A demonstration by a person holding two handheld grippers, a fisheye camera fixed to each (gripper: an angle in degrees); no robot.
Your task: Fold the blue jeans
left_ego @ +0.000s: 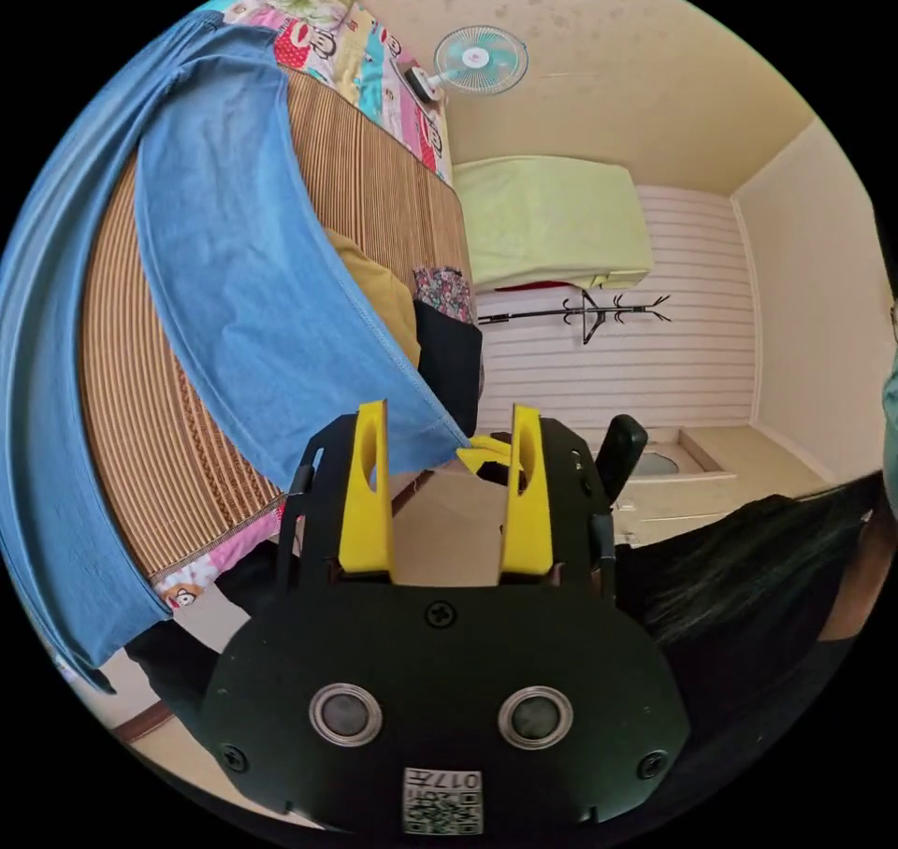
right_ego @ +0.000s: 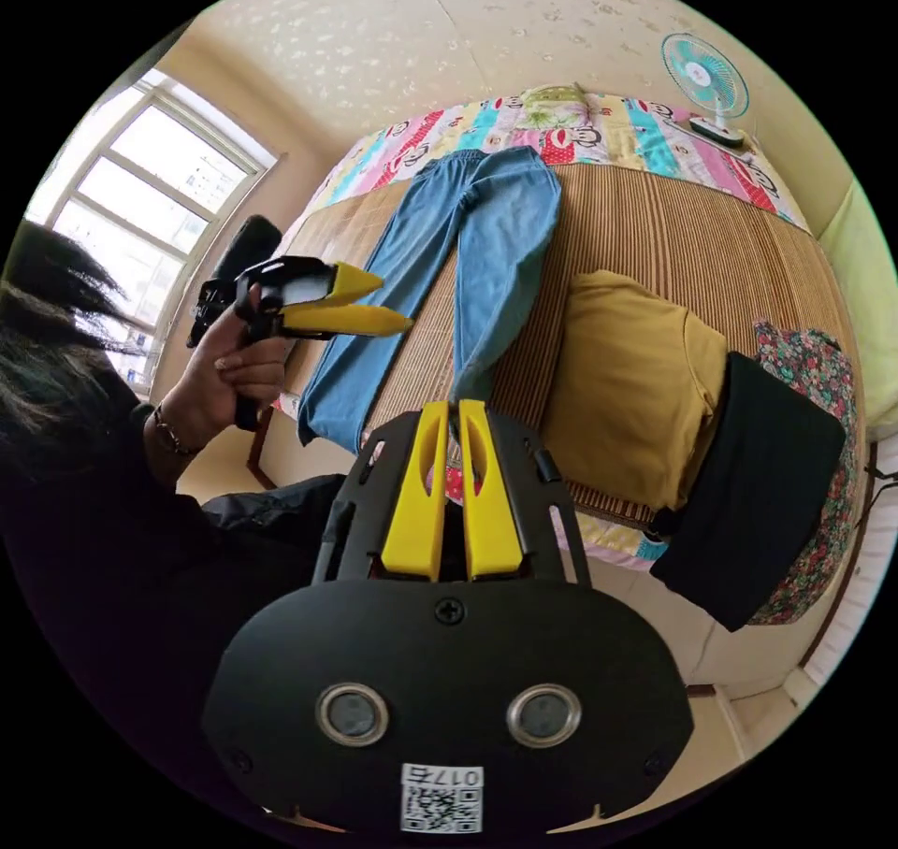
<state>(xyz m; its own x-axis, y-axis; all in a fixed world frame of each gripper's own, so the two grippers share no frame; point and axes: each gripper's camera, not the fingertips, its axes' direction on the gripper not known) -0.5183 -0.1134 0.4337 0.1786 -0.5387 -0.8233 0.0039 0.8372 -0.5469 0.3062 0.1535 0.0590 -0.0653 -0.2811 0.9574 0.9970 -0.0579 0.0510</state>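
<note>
Your blue jeans (right_ego: 468,251) lie flat on the woven bed mat (right_ego: 655,232), waistband toward the far patterned edge and both leg hems at the near edge. Your right gripper (right_ego: 452,414) has its jaws together at one hem, though I cannot tell if it pinches denim. Your left gripper (right_ego: 379,305), jaws parted, hangs in the air off the mat's near corner, touching nothing.

A home bedroom — a bed (right_ego: 655,223) with patterned sheet and woven mat, fan (right_ego: 703,73), window (right_ego: 140,204).

Blue jeans (right_ego: 468,260) flat on mat (right_ego: 636,232); right tongs (right_ego: 452,411) closed at hem.
</note>
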